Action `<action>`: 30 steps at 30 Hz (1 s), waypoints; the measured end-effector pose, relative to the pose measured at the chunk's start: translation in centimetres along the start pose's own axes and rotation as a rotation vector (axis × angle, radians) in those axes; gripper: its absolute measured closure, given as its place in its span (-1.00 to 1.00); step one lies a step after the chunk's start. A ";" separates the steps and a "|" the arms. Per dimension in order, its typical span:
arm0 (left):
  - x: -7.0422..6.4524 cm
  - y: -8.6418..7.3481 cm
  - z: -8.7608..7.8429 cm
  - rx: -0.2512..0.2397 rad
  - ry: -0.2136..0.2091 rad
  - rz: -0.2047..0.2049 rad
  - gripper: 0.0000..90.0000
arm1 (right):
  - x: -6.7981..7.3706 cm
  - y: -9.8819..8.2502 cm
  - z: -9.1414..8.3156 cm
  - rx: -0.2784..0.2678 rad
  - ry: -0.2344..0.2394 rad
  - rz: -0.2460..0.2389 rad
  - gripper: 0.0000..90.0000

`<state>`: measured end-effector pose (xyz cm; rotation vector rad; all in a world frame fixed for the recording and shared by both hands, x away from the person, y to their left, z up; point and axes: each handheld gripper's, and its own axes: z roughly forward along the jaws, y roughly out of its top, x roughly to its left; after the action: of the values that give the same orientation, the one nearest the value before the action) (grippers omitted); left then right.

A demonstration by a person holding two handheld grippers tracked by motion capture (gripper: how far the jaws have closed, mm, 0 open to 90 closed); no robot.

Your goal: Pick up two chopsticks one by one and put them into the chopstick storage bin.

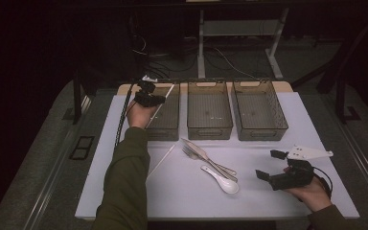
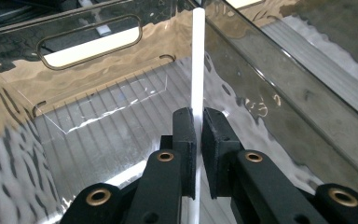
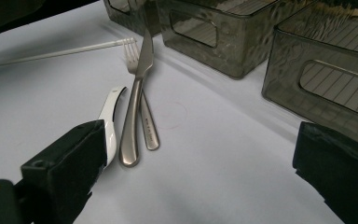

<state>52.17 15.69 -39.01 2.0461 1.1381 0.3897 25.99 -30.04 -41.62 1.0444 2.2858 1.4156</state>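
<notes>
We work at a white table (image 1: 268, 201) with three smoky clear bins along its far edge: the left bin (image 1: 168, 125), the middle bin (image 1: 209, 128) and the right bin (image 1: 263, 130). As far as we can see, the middle and right bins hold nothing yet, so the sorting looks barely begun.

Our left gripper (image 1: 148, 97) hangs over the left bin, its jaws clenched on a white chopstick (image 2: 197, 60). In the left gripper view the stick runs up between the pads and its far end reaches toward the bin's far wall, above the ribbed floor. We judge this first piece is about to be dropped in but has not been let go.

Our right gripper (image 1: 271, 164) rests near the table's right front, jaws spread wide and holding nothing, pointed toward the cutlery.

Left on the table are a second chopstick (image 1: 161, 162), a knife (image 3: 137, 100) lying across a fork (image 3: 142, 107), and a white spoon (image 1: 222, 180) just beside them. By our count, one piece is nearly placed and four are waiting.
</notes>
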 end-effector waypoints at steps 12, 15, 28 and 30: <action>-0.2 0.3 -1.0 -0.040 -0.007 0.001 0.68 | 0.0 0.0 0.0 -0.002 -0.001 -0.003 -0.94; -0.5 0.6 -1.8 -0.055 -0.017 0.007 0.63 | 0.0 0.0 0.0 -0.002 -0.001 -0.002 -0.94; -1.9 0.2 -5.9 -0.097 -0.056 0.037 0.37 | 0.1 0.1 0.1 -0.002 -0.003 -0.006 -0.94; -2.3 0.0 -6.5 -0.090 -0.070 0.042 0.29 | 0.1 0.1 0.2 -0.003 -0.003 -0.004 -0.94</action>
<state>47.19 16.79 -34.44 1.9926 1.0190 0.3806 26.06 -29.84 -41.57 1.0399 2.2819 1.4140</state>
